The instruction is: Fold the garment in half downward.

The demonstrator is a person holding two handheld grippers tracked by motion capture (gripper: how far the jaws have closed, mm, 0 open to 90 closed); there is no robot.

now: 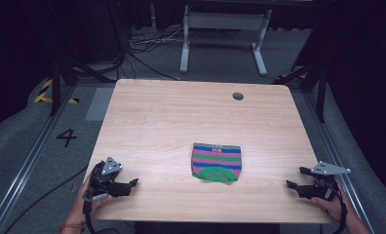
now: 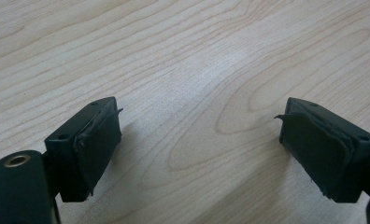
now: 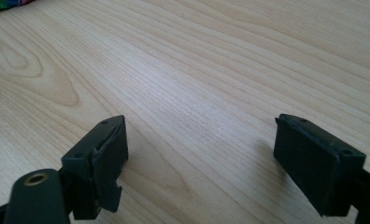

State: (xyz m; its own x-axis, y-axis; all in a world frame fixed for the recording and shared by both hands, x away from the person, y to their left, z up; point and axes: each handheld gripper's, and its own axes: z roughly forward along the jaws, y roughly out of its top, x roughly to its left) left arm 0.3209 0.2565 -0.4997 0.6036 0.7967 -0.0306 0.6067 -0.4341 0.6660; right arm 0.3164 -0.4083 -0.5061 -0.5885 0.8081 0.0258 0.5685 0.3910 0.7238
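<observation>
cloth (image 1: pixel 216 162) folded, near front edge of surface (image 1: pixel 181 117) | we hold left gripper (image 1: pixel 132 184), right gripper (image 1: pixel 295 177) apart, empty, at front corners | little seems left

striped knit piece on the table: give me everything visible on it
The small folded knit cloth with pink, green and blue stripes lies flat on the light wooden table, near its front middle. It looks roughly square, with a straight far edge bearing a small dark patterned band and a rounded green-trimmed near edge. Nothing touches it but the tabletop. One corner shows in the right gripper view.
</observation>
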